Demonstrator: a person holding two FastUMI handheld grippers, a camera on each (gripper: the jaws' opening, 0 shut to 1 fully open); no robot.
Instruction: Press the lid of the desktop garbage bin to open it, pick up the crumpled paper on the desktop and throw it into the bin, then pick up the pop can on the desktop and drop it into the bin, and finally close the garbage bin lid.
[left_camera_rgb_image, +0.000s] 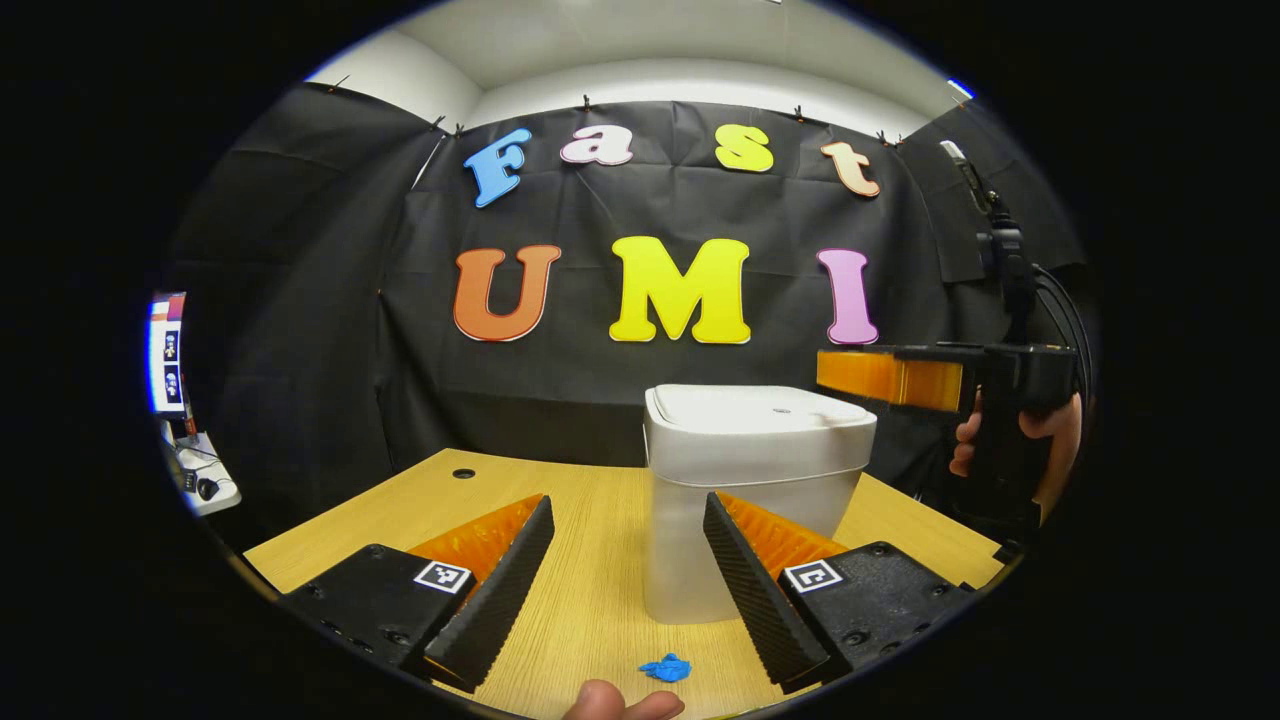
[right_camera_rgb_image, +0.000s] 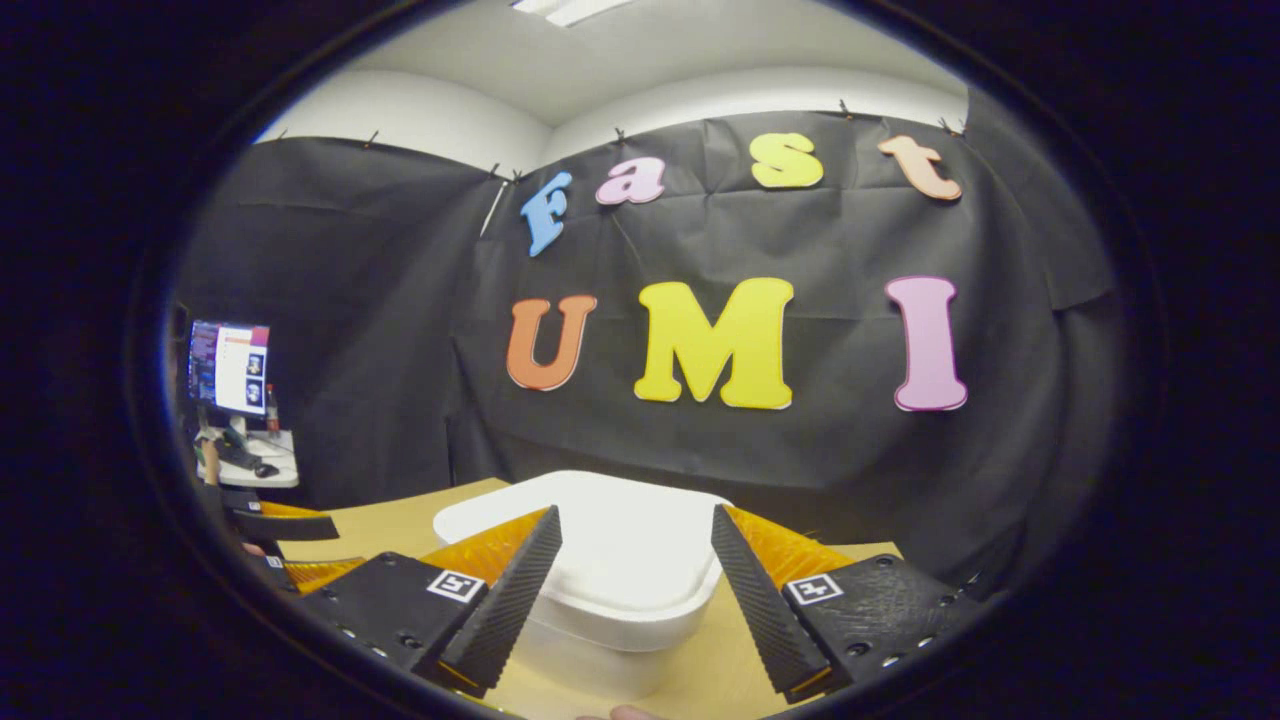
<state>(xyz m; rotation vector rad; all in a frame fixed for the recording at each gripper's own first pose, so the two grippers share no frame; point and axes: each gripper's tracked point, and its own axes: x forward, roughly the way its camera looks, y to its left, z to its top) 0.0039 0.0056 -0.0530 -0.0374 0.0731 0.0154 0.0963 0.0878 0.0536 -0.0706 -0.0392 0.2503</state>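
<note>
Bin: I see the white desktop garbage bin (left_camera_rgb_image: 752, 480) standing upright on the wooden tabletop (left_camera_rgb_image: 590, 590), its lid (left_camera_rgb_image: 755, 405) down flat.
Left hand-held gripper (left_camera_rgb_image: 628, 580): my fingers stand wide apart with nothing between them, low over the tabletop, the bin just ahead and a little to the right.
Blue scrap: a small blue crumpled piece (left_camera_rgb_image: 666, 668) lies on the tabletop near my left fingers; I cannot tell its material.
Right hand-held gripper (right_camera_rgb_image: 635, 590): fingers spread apart and empty, hovering above the bin's lid (right_camera_rgb_image: 610, 545); I cannot tell whether they touch it.
From the left gripper view: the right hand-held gripper (left_camera_rgb_image: 890, 380) sits level above the bin's right edge, held by a hand (left_camera_rgb_image: 1010, 440).
Background: a monitor (right_camera_rgb_image: 228, 366) on a side desk at far left.
</note>
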